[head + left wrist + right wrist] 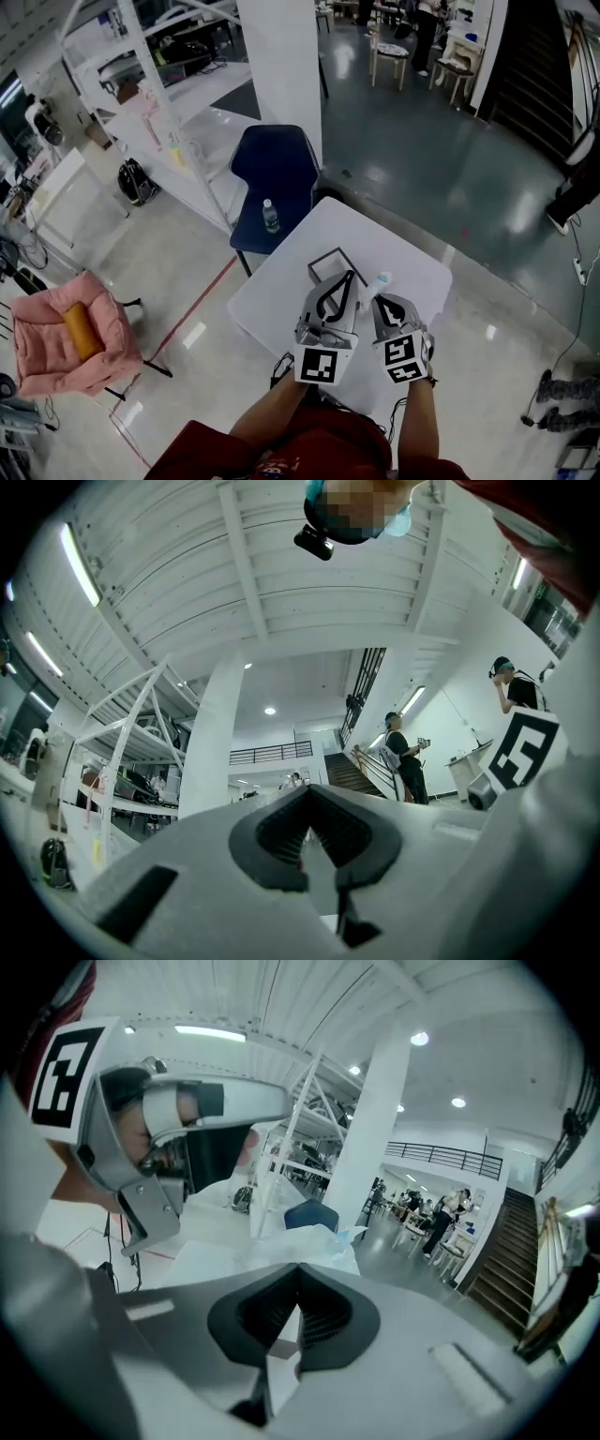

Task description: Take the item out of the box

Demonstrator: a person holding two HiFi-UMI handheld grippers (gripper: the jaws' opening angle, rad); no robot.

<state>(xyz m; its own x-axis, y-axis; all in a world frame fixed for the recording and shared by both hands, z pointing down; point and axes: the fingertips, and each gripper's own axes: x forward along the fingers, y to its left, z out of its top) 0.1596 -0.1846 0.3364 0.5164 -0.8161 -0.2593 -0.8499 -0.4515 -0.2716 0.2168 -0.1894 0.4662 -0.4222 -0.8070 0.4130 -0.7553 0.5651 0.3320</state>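
Both grippers lay side by side over the near part of the table [412, 267], jaws pointing far. The left gripper [352, 276] [307, 795] had its jaws pressed together at the tips with nothing between them. The right gripper [376, 298] [300, 1269] had its jaws closed on the near end of the item [382, 279] [309, 1241].

Beyond the table's far left edge stood a chair [277, 169] [312, 1213] with a bottle [270, 217] on its seat. The box [322, 258], open and dark-rimmed, sat on the table just far and left of the left gripper's tips. The item was outside the box, to its right, sticking out past the right gripper's tips and just right of the left gripper's tips.

Only the head view showed the box and how the two grippers stood to it. Only the right gripper view showed the item's crinkled, clear-and-white wrap.

The item's long axis ran near to far, leaning a little right, in line with the right gripper's jaws, and its pale blue end pointed far. Whether it touched the table could not be told.
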